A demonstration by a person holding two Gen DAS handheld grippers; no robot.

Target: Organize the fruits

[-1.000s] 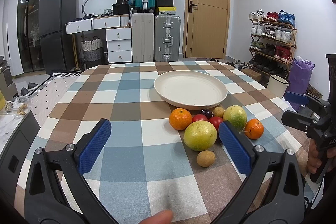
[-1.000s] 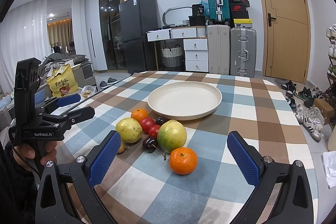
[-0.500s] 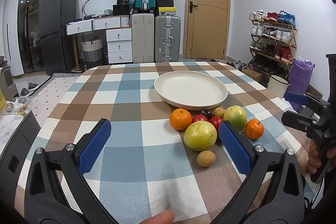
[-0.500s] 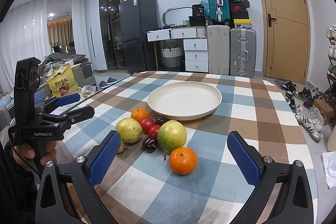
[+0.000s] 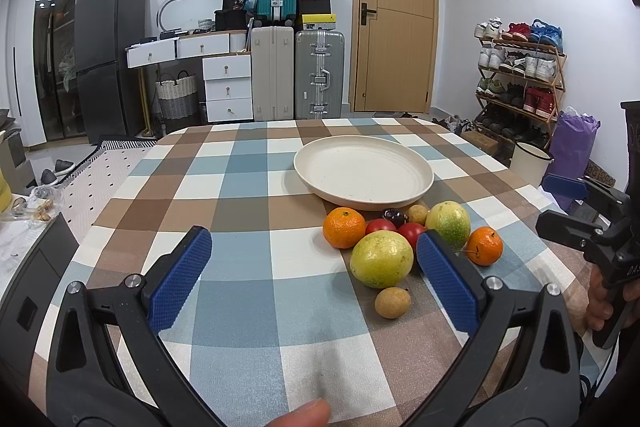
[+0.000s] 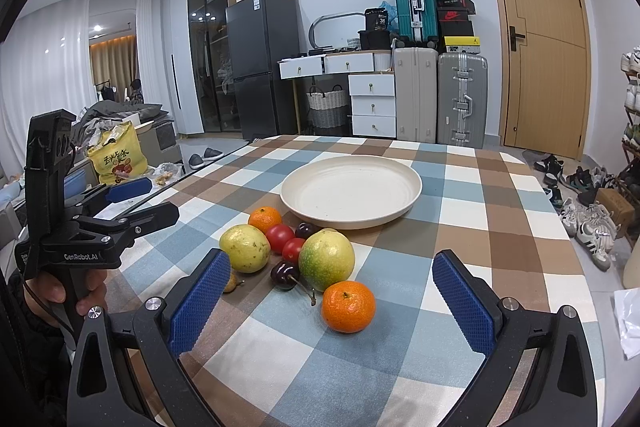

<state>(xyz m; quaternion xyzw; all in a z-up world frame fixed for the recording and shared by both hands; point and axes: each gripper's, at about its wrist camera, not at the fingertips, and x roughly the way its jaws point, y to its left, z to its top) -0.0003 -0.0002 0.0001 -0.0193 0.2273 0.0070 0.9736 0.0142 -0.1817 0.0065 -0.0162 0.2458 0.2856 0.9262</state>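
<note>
Left gripper [image 5: 316, 271]: lower centre of its own view, fingers spread wide and empty, low over the checked tablecloth [image 5: 240, 187].
Right gripper [image 6: 330, 299]: lower centre of its view, also spread wide, holding nothing.
Fruits: bunched right of centre in the left view, just in front of the plate [image 5: 364, 173], none on it yet.
Left of the cluster: an orange [image 5: 344, 227] and the yellow-green fruit [image 5: 382, 259], with a small brown fruit [image 5: 393, 302] just beside it.
Middle: two tomatoes [image 6: 287, 242] touching, and a dark cherry [image 6: 285, 275] with its stem lying out.
Right: a green fruit [image 6: 326, 259] and a second orange [image 6: 348, 306], nearest the right gripper.
Risk: the round fruits touch, so closing on one would probably nudge its neighbours into a roll; a hard squeeze could bruise a tomato.
Hidden: in the left view the right finger covers part of the tomatoes and green fruit; the brown fruit near the plate is too small to identify.
</note>
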